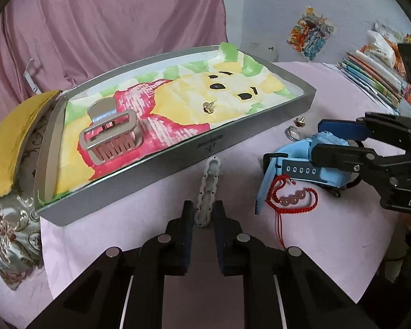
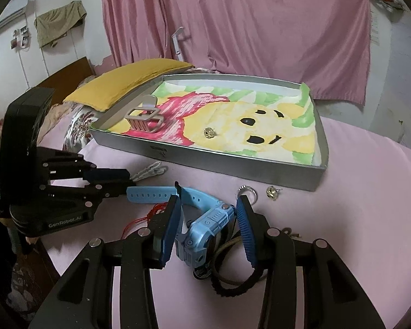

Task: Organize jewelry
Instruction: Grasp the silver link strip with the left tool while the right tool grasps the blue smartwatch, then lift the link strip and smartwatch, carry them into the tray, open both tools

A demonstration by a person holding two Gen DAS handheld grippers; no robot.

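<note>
The left gripper [image 1: 204,213] is pinched narrow on the white hair clip [image 1: 207,189] so it can be carried to the nearby tray [image 1: 178,161], while the blue watch [image 2: 205,227] is clamped by the right gripper [image 2: 205,219].

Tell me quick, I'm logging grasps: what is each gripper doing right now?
Left gripper: closed on the near end of the white hair clip.
Right gripper: closed around the blue watch, pads against its sides.

Black left tongs [image 1: 203,213] with silver rivets, right tongs [image 2: 208,219] – ribbed blue pads [image 2: 245,227], white lettering
</note>
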